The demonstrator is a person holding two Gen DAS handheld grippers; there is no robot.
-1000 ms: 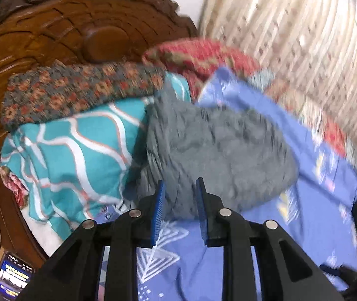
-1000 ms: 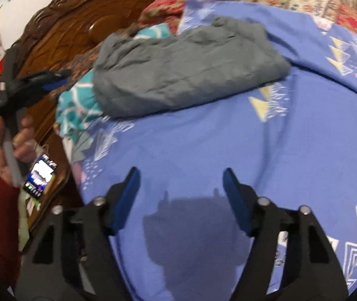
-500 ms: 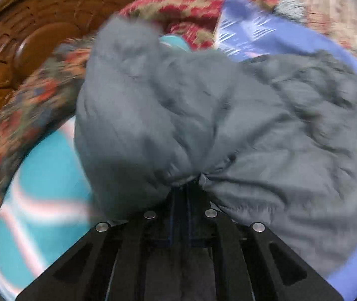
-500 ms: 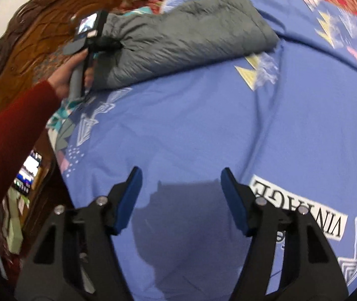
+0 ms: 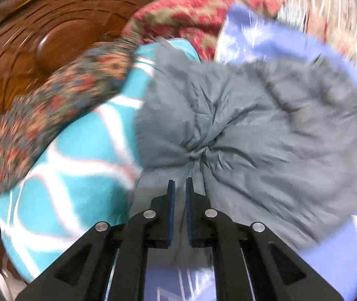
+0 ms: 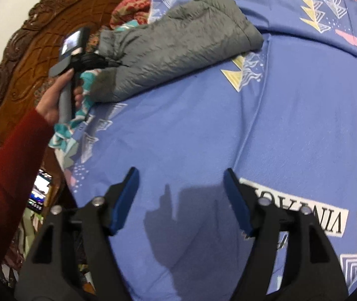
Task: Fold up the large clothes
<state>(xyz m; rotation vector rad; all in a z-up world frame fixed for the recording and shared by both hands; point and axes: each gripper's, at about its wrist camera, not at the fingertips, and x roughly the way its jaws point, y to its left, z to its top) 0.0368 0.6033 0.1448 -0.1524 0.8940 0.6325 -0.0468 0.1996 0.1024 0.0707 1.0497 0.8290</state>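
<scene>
A grey quilted jacket (image 5: pixel 266 130) lies bunched at the head of the bed, on the blue patterned sheet (image 6: pixel 228 130). It also shows in the right wrist view (image 6: pixel 178 47). My left gripper (image 5: pixel 180 184) is shut on a gathered fold of the jacket at its near left edge; the cloth puckers toward the tips. In the right wrist view the left gripper (image 6: pixel 108 62) bites the jacket's left end, held by a hand in a red sleeve. My right gripper (image 6: pixel 181 175) is open and empty, hovering above bare sheet well in front of the jacket.
A carved wooden headboard (image 5: pixel 40 37) rises behind. A teal and white blanket (image 5: pixel 78 170), a floral cushion (image 5: pixel 53 105) and a red patterned quilt (image 5: pixel 191 17) are piled left of the jacket. A lit phone (image 6: pixel 39 193) lies beside the bed at the left.
My left gripper moved in to the jacket and closed on its edge, then drew back slightly with the fold. My right gripper stayed open and drifted a little over the sheet.
</scene>
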